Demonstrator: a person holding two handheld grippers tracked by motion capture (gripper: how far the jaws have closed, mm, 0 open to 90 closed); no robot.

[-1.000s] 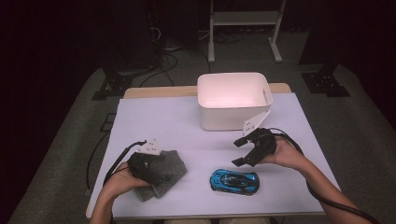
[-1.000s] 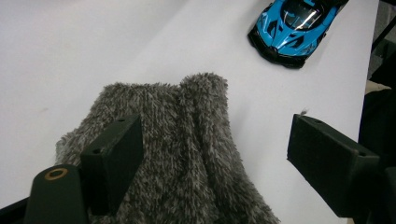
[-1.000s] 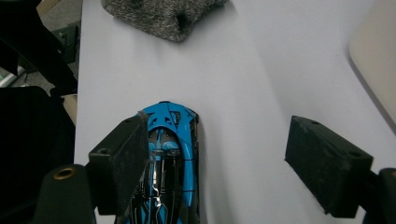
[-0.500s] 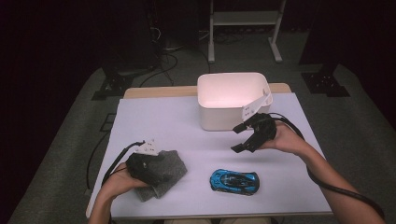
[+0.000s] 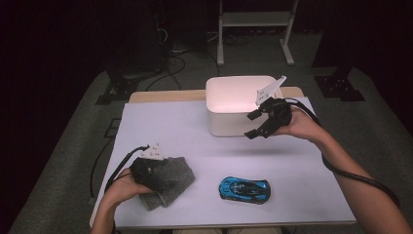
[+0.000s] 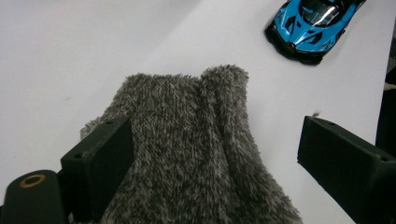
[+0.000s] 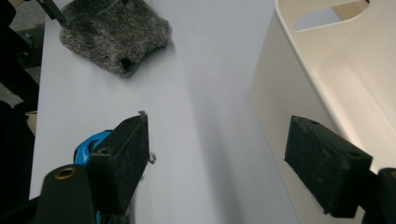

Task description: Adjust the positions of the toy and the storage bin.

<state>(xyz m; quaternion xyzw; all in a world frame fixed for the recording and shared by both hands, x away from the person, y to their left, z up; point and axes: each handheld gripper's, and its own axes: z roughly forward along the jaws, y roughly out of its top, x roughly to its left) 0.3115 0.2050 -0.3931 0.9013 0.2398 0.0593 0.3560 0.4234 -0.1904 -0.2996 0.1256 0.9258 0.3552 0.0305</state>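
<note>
A grey fuzzy cloth (image 5: 171,181) lies bunched at the table's front left, with a blue toy car (image 5: 243,189) to its right. My left gripper (image 5: 155,174) rests over the cloth. In the left gripper view the cloth (image 6: 196,154) lies between the jaws of that gripper (image 6: 217,126), which have just been opening; the right pad (image 6: 343,158) stands clear of the fabric. My right gripper (image 5: 250,126) hovers open and empty in front of the white bin (image 5: 224,124). In the right gripper view its jaws (image 7: 219,126) frame bare table beside the bin wall (image 7: 275,93).
White paper (image 5: 292,165) covers the tabletop. The bin stands at the back centre and looks empty inside. The car (image 7: 86,149) peeks out behind the right gripper's left jaw. A cable (image 5: 355,175) trails along the right forearm. Beyond the table stand a metal rack and dark floor.
The right gripper has risen from beside the car and moved back toward the bin, still open. The left hand has stayed on the cloth. The car has not moved.
</note>
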